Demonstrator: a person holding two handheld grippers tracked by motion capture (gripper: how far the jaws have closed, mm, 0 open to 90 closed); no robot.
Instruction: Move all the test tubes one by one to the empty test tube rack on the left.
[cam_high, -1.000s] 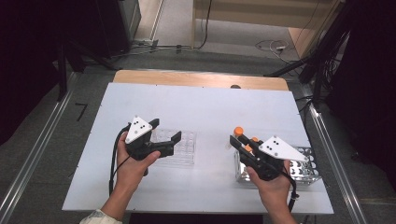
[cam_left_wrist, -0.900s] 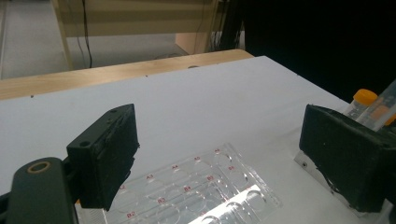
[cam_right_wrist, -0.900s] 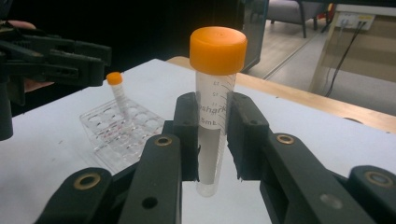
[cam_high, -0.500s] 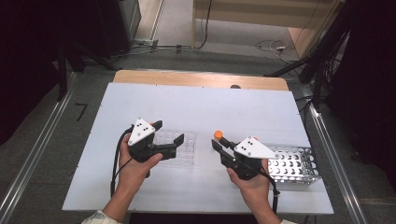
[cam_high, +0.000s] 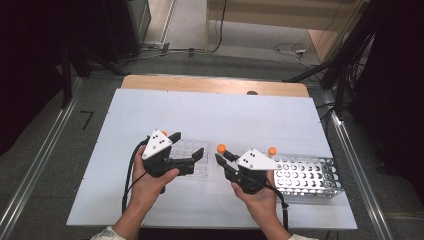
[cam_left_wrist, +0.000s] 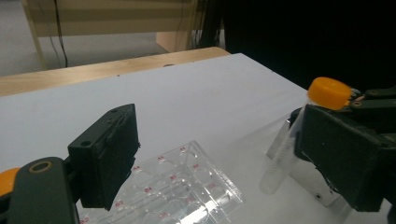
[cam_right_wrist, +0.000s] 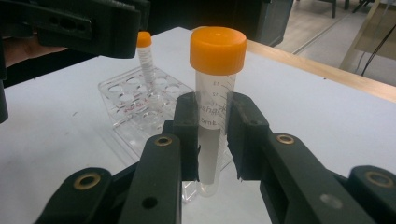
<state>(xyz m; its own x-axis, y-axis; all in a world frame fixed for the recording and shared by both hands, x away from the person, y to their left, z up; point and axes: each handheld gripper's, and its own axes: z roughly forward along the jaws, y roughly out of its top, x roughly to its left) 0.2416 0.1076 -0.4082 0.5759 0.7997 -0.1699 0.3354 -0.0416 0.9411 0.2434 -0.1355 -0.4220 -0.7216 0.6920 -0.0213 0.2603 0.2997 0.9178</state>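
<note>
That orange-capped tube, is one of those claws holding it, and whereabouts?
Yes. The right claw grips the orange-capped tube upright around its clear body, just below the cap. The left claw holds nothing.

Clear glossy plastic tube (cam_right_wrist: 211, 140) with printed graduations, topped by a smooth matt orange plastic cap (cam_right_wrist: 218, 50). Transparent acrylic-looking rack (cam_left_wrist: 182, 186), shiny, with red markings. Perforated metal rack (cam_high: 306, 175), silvery, slightly reflective. Black matt plastic right gripper (cam_right_wrist: 212, 135); jaw pads look rubbery. White matt tabletop (cam_high: 225, 115), smooth, with a pale wood edge (cam_high: 215, 85).
</note>
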